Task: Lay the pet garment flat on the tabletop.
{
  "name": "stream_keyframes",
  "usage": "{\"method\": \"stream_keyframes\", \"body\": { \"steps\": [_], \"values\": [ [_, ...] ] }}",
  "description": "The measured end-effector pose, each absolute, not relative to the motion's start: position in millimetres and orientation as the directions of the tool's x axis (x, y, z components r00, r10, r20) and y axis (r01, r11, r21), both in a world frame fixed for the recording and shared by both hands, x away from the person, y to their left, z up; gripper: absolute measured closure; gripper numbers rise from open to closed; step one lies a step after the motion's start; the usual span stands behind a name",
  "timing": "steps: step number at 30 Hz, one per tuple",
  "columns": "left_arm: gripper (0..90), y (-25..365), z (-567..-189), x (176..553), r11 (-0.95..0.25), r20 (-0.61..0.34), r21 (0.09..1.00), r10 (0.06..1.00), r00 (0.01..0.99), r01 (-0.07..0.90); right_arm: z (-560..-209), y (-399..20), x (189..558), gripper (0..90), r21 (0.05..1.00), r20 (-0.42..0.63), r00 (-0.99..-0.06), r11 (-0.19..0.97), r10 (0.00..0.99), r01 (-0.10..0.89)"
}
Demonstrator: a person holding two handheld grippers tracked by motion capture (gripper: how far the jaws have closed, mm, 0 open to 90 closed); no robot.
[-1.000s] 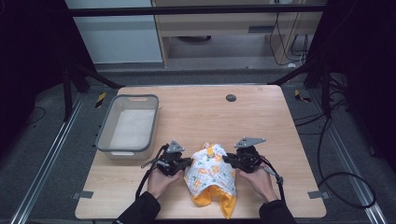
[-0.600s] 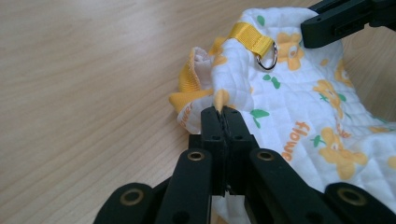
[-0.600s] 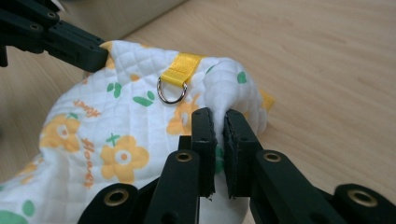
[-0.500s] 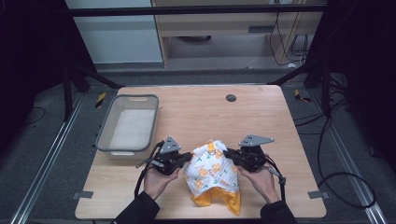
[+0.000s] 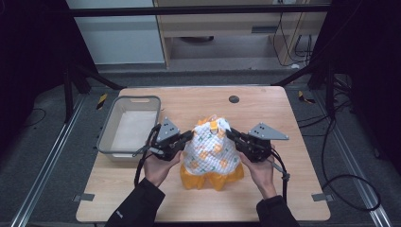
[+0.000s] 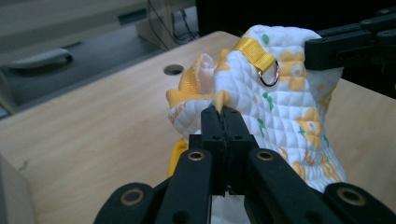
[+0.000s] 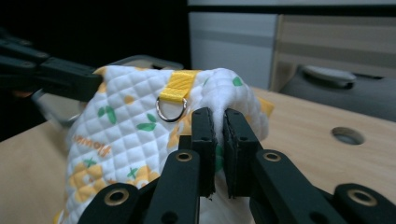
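Note:
A white quilted cloth (image 5: 210, 149) with orange flowers, green leaves and a yellow underside hangs between my two grippers above the table's front. Its yellow strap carries a metal ring (image 6: 269, 74). My left gripper (image 5: 188, 137) is shut on the cloth's left edge; in the left gripper view (image 6: 223, 110) the jaws pinch a yellow-trimmed fold. My right gripper (image 5: 231, 135) is shut on the right edge, and the right gripper view (image 7: 218, 115) shows white padding squeezed between its jaws. The cloth (image 7: 135, 126) is lifted, with its lower folds near the wood.
A grey plastic bin (image 5: 130, 125) stands at the table's left, close to my left hand. A round hole (image 5: 233, 99) sits in the wooden tabletop (image 5: 265, 101) at the back. Black frame posts and cables flank the table.
Both grippers have risen together with the cloth, which now hangs taller and drawn up from the table. Their grip on its two edges is unchanged.

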State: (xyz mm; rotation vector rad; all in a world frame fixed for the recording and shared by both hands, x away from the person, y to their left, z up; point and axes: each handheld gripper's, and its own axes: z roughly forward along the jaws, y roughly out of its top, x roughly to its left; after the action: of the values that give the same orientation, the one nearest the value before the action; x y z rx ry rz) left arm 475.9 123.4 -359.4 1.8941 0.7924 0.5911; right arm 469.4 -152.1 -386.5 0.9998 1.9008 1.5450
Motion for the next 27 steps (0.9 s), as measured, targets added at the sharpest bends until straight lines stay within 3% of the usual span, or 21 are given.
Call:
{"method": "stream_keyframes", "body": {
  "steps": [3, 4, 6, 7, 13, 22, 27],
  "values": [
    [88.2, 117, -366, 496, -0.307, 0.057, 0.902, 0.78, 0.623, 0.302, -392, -148, 490, 80.0, 0.966, 0.068, -0.547, 0.081, 0.834, 0.245],
    [83.8, 116, -371, 504, -0.283, 0.033, 0.903, 0.795, 0.606, 0.323, -396, -146, 498, 74.6, 0.96, 0.064, -0.527, 0.093, 0.847, 0.265],
    [64.1, 118, -381, 514, -0.246, -0.002, 0.898, 0.827, 0.563, 0.364, -403, -145, 510, 68.3, 0.945, 0.032, -0.472, 0.128, 0.881, 0.302],
    [58.8, 120, -385, 516, -0.225, -0.032, 0.896, 0.828, 0.559, 0.384, -406, -146, 514, 66.0, 0.938, 0.03, -0.455, 0.133, 0.89, 0.321],
    [42.4, 139, -396, 509, -0.214, -0.05, 0.891, 0.831, 0.554, 0.401, -407, -159, 507, 57.1, 0.929, 0.014, -0.451, 0.155, 0.893, 0.336],
    [32.9, 160, -400, 476, -0.263, -0.034, 0.88, 0.795, 0.606, 0.395, -395, -175, 472, 44.3, 0.925, -0.001, -0.529, 0.202, 0.849, 0.322],
    [31.9, 173, -410, 456, -0.298, -0.018, 0.868, 0.78, 0.625, 0.398, -398, -188, 451, 42.5, 0.92, 0.01, -0.559, 0.211, 0.829, 0.33]
  ]
}}
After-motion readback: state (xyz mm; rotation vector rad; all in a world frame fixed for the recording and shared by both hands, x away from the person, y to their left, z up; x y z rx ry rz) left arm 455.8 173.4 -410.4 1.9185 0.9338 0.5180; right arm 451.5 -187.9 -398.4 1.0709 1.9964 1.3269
